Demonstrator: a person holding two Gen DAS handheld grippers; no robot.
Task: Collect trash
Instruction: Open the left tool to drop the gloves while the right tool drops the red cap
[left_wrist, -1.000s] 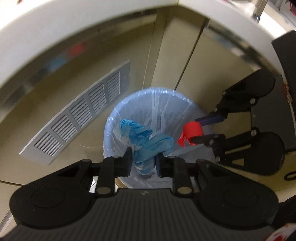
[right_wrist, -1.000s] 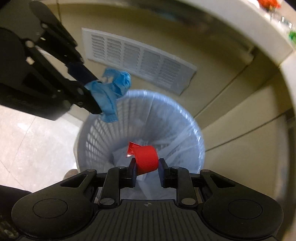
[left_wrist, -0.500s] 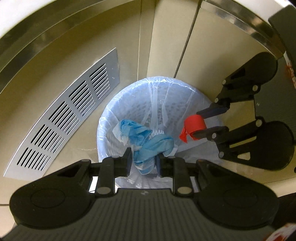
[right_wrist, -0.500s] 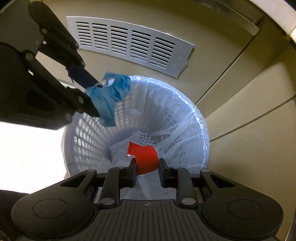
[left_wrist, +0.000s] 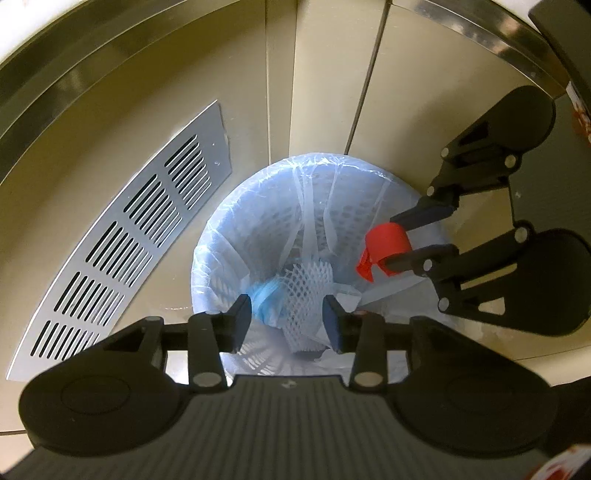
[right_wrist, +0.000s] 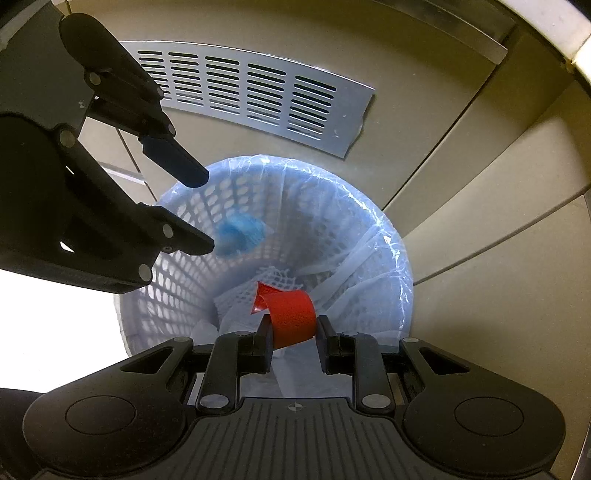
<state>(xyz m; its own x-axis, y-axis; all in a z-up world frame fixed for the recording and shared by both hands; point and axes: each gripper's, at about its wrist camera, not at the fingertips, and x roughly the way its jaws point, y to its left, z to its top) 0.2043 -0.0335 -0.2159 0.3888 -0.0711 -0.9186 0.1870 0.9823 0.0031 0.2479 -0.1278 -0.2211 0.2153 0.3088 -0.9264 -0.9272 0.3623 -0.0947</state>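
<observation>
Two hand-held grippers — left (left_wrist: 288, 314) opening, empty; right (right_wrist: 291, 328) clamped on red strip (right_wrist: 291, 314).

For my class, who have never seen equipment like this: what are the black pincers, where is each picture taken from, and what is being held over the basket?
The black pincers are two-finger grippers that a person holds, one in each hand. Each carries a camera looking forward along its fingers, so each picture shows its own gripper at the bottom and the other at the side.

Both point down into a white mesh wastebasket with a clear plastic liner, standing beside a cabinet with a metal vent grille.

The left gripper is opening; nothing is between its jaws, and the blurred blue glove is inside the basket, below them. The right gripper is shut on a red piece of trash.
</observation>
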